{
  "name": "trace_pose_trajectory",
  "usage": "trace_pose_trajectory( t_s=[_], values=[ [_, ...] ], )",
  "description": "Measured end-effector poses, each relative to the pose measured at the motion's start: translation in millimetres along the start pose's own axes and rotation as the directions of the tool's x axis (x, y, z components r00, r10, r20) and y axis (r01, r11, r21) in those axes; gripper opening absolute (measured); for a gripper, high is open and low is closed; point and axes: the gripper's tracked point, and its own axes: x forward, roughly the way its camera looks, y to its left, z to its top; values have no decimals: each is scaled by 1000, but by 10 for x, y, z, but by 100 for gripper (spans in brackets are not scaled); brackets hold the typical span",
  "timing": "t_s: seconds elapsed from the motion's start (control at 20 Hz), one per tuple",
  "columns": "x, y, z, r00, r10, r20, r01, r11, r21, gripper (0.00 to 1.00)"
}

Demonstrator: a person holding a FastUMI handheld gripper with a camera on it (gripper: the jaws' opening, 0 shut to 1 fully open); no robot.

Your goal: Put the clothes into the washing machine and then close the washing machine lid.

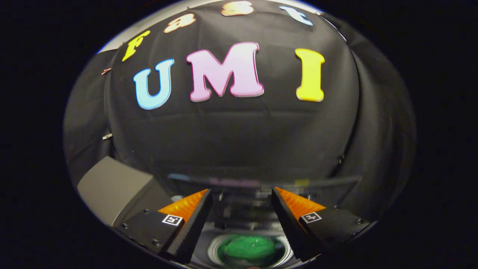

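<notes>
A green cloth (249,248) lies bunched inside the round drum of the washing machine (239,224), low between my fingers and below them. The machine's clear lid (261,183) stands raised behind the drum, just beyond the fingertips, and mirrors the wall. My gripper (242,194) hangs above the drum opening, open, with nothing between its fingers. The fingers (190,213) are spread wide on either side of the drum and touch neither the cloth nor the lid.
A grey box-like block (112,186) sits to the left of the machine, close to my left finger. The black cloth wall (231,134) of the booth rises right behind the machine and closes off the far side.
</notes>
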Motion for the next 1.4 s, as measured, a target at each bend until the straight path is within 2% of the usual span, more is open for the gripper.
trace_pose_trajectory(
  t_s=[0.05,0.1,0.2,0.25,0.3,0.55,0.7,1.2,1.4],
  values=[
    [199,-92,38,1000,-21,1,21,999,-29,98],
    [385,-225,-122,998,-49,-48,47,998,-48,99],
    [455,-248,-136,996,-27,-80,34,996,84,100],
    [515,-343,-251,990,-83,-114,91,993,70,100],
    [566,-308,-262,992,-75,-99,79,996,37,100],
    [548,-306,-258,996,-69,-48,71,997,30,100],
    [567,-354,-246,994,-99,-37,100,995,22,100],
    [523,-392,-313,980,-181,-79,183,983,16,100],
    [282,-373,-472,975,-188,-115,191,981,16,100]
  ],
)
